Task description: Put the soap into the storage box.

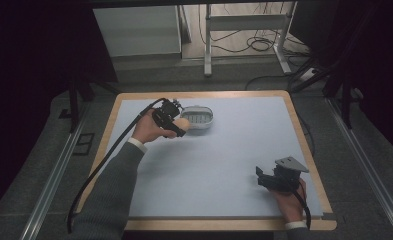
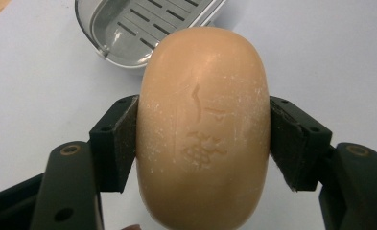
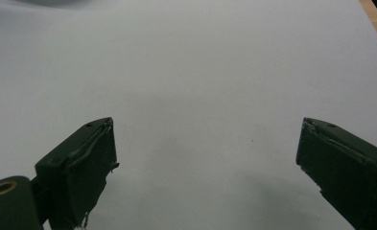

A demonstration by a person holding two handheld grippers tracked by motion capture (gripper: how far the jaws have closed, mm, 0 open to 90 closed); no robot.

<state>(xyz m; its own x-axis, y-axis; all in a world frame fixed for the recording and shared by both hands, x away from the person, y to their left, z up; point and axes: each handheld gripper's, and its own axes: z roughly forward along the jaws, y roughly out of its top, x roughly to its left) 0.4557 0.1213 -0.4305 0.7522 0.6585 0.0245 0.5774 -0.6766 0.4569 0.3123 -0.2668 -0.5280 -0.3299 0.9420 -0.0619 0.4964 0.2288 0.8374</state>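
Note:
A tan oval bar of soap (image 2: 204,124) with a stamped mark is clamped between the two black jaws of my left gripper (image 2: 204,139). In the high view that left gripper (image 1: 176,126) holds the soap (image 1: 182,123) just left of a grey slotted soap dish (image 1: 200,119) at the back middle of the mat. The dish (image 2: 143,24) lies just beyond the soap, and nothing rests in it. My right gripper (image 1: 265,179) sits at the front right of the mat, and its jaws (image 3: 205,163) stand wide open over bare mat.
A pale blue mat (image 1: 224,155) covers the wooden table (image 1: 314,150). The left gripper's cable (image 1: 109,155) trails along the forearm to the front left. Beyond the table stand a white frame (image 1: 244,30) and floor cables.

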